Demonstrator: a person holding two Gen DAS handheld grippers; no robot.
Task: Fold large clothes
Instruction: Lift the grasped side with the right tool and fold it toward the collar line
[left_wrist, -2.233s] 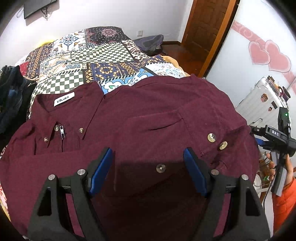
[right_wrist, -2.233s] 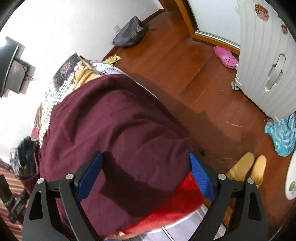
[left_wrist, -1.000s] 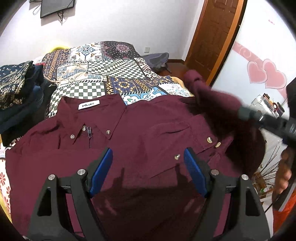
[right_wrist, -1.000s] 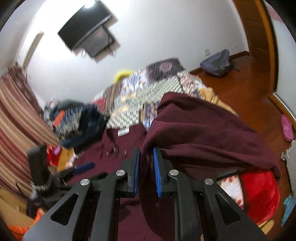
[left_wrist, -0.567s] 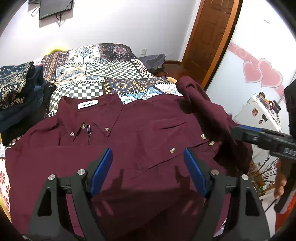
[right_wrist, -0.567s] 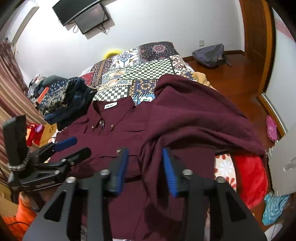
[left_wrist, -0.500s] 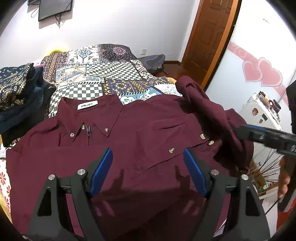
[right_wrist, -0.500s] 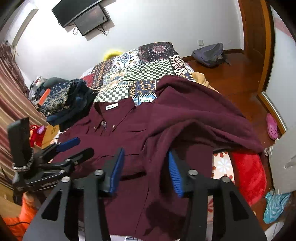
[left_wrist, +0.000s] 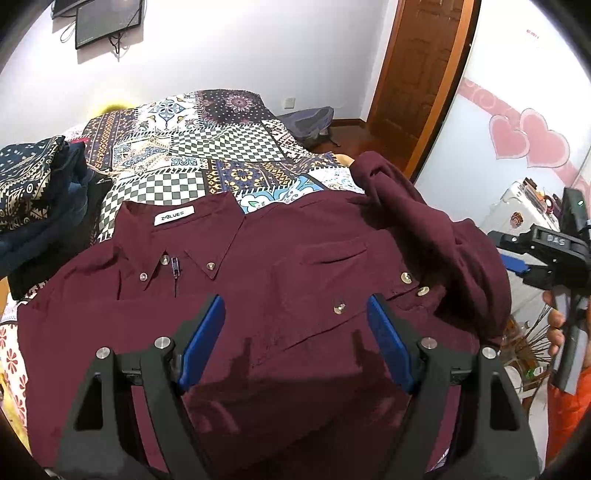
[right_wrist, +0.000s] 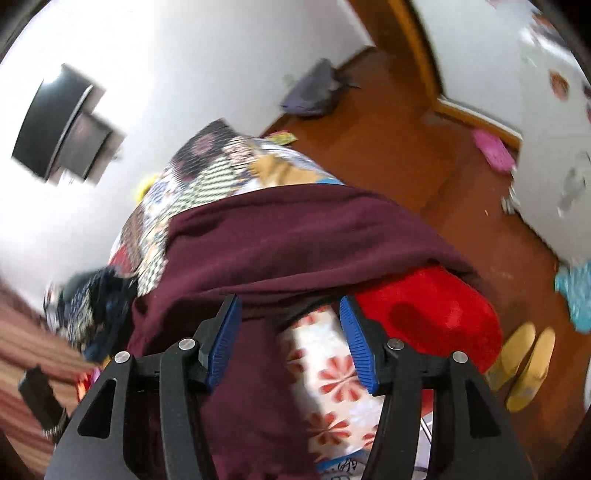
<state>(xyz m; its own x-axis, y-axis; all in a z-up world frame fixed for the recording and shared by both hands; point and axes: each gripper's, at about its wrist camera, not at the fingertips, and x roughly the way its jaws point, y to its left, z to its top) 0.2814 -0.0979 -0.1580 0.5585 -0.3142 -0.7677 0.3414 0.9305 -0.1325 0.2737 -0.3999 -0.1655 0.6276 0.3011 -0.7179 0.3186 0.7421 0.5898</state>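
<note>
A large maroon button shirt (left_wrist: 280, 280) lies front up on the bed, collar with a white label toward the far side. Its right sleeve (left_wrist: 436, 221) is folded over onto the shirt's right side. My left gripper (left_wrist: 295, 328) is open and empty, hovering over the shirt's lower front. My right gripper (right_wrist: 290, 328) is open and empty above the shirt's right edge (right_wrist: 295, 236); it also shows in the left wrist view (left_wrist: 543, 254) at the far right, off the bed's side.
A patchwork bedspread (left_wrist: 207, 147) covers the bed. A pile of dark clothes (left_wrist: 37, 199) lies at the left. A red cushion (right_wrist: 428, 314) and floral sheet (right_wrist: 332, 376) sit at the bed's right edge. Yellow slippers (right_wrist: 524, 365), a white suitcase (left_wrist: 524, 206) and a door (left_wrist: 417, 74) are to the right.
My right gripper opened, let go of the sleeve and swung away to the bed's right edge. The sleeve now rests folded over the shirt. The left gripper has stayed put.
</note>
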